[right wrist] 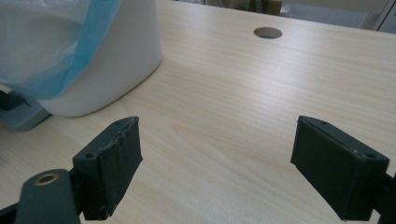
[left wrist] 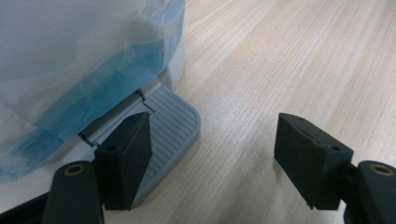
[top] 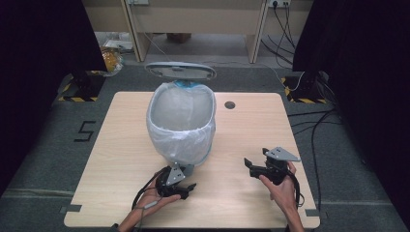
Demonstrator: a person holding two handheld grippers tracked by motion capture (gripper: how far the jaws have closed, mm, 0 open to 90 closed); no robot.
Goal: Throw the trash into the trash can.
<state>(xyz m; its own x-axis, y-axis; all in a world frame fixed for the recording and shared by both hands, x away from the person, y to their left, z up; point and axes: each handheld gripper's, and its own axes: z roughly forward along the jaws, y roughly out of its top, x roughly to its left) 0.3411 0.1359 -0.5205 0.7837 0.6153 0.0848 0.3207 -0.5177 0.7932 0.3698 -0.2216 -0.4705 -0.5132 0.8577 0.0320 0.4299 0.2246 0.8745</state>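
Two sets of tongs, left and right, gape open over the pale woodgrain bench. The left's jaw overlaps the ribbed grey pedal of a rounded white bin lined with crinkled plastic.

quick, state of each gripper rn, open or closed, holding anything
Left gripper: open, holding nothing; one jaw is over the bin's grey pedal.
Right gripper: open, holding nothing, above bare table.

Hidden and cut-off parts around the bin

The bag covers most of the bin's walls; the pedal lies partly behind the left gripper's jaw, and the bin's top is cropped in both gripper views.
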